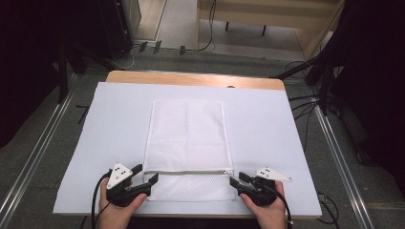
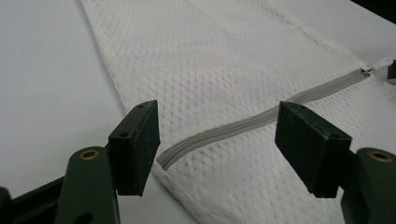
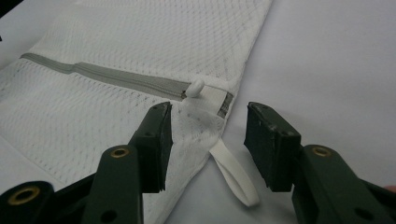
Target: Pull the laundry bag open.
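A white mesh laundry bag [image 1: 188,143] lies flat on the white sheet, its grey zipper [image 1: 188,172] running across near the front end. My left gripper [image 1: 147,173] stands open at the bag's near left corner. In the left gripper view its jaws [image 2: 217,144] straddle the zipper's closed end [image 2: 243,126] without touching it. My right gripper [image 1: 238,178] is open at the near right corner. In the right gripper view the bag's corner edge and a white loop [image 3: 236,175] lie between the jaws [image 3: 208,144], and the white zipper pull [image 3: 194,87] sits just beyond them.
The white sheet [image 1: 119,119] covers a wooden table whose far edge [image 1: 191,78] shows bare. Metal rails [image 1: 33,157] run along the floor on both sides. Cables and dark stands [image 1: 325,81] crowd the far right.
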`<state>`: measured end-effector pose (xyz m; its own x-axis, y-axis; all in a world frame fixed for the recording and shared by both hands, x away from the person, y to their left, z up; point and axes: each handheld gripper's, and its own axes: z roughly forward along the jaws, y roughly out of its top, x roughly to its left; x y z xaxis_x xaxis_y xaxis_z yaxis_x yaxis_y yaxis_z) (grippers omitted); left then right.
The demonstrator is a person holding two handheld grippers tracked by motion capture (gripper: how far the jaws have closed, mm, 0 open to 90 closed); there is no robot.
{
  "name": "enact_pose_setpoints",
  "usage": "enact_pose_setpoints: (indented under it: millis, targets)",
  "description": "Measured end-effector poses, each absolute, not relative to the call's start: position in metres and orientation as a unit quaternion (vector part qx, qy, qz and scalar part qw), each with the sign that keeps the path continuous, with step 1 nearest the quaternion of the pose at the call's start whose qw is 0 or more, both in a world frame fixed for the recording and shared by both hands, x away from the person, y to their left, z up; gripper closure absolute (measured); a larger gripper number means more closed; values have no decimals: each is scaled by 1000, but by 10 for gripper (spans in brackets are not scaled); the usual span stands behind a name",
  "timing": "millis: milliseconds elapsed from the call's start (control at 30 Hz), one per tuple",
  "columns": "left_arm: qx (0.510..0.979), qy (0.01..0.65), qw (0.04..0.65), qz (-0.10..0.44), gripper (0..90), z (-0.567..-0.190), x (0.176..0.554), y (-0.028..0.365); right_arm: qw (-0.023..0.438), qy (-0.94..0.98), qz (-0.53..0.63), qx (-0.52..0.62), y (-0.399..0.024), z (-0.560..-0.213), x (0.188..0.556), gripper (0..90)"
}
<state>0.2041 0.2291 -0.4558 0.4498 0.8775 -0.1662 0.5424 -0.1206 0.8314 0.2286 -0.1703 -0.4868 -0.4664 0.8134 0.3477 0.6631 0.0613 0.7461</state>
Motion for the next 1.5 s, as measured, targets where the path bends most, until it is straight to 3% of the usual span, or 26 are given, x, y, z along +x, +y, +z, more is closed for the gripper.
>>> enact_pose_setpoints:
  millis: [400, 533, 767, 933, 1200, 1367, 1500]
  targets:
    - [738, 467, 445, 198, 341, -450, 201, 209, 115, 766, 424, 470, -143, -487, 220, 540]
    - [747, 452, 461, 158, 355, -441, 205, 186, 154, 766, 408, 472, -134, -488, 213, 552]
    - [768, 425, 464, 114, 397, -436, 222, 140, 206, 766, 388, 469, -128, -490, 208, 705]
    - [780, 407, 467, 83, 423, -437, 238, 105, 208, 762, 395, 469, -129, -492, 208, 886]
    - [792, 413, 448, 32, 502, -448, 255, 64, 195, 755, 419, 465, -135, -490, 209, 900]
    - [780, 425, 458, -4, 542, -455, 260, 58, 210, 743, 444, 454, -137, -478, 204, 900]
    - [769, 430, 472, -34, 636, -456, 263, 61, 208, 739, 457, 449, -139, -474, 204, 900]
